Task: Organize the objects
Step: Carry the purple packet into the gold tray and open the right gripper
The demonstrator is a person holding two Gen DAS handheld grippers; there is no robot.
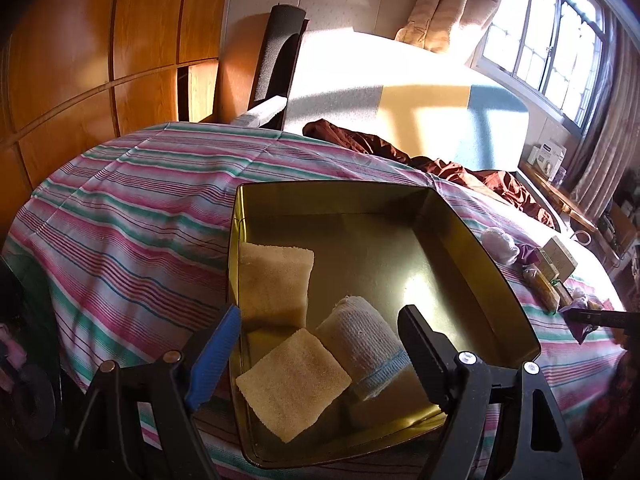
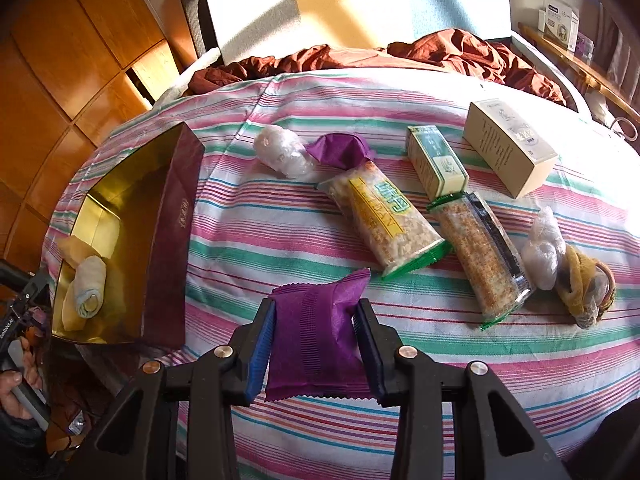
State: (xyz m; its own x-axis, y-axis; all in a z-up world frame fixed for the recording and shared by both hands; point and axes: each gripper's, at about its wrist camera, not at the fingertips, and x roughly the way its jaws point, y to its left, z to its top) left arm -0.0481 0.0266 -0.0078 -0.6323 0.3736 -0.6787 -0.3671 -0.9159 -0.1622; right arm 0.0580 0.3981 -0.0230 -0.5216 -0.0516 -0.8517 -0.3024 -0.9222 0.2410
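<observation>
My left gripper (image 1: 320, 340) hangs over the gold box (image 1: 460, 216), fingers spread wide with nothing between them, so the sponges (image 1: 294, 384) stay packed inside. My right gripper (image 2: 316, 344) pinches the purple packet (image 2: 316, 336), ready for the box at nine o'clock.

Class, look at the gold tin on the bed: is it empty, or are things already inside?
Not empty. The tin holds two sponges and a rolled cloth; much of its floor is bare.

A striped cloth (image 2: 400, 240) is spread across the bed; a crumpled rust-brown blanket (image 2: 460, 52) is bunched at its far edge, wooden cabinets (image 1: 100, 40) at the left.
</observation>
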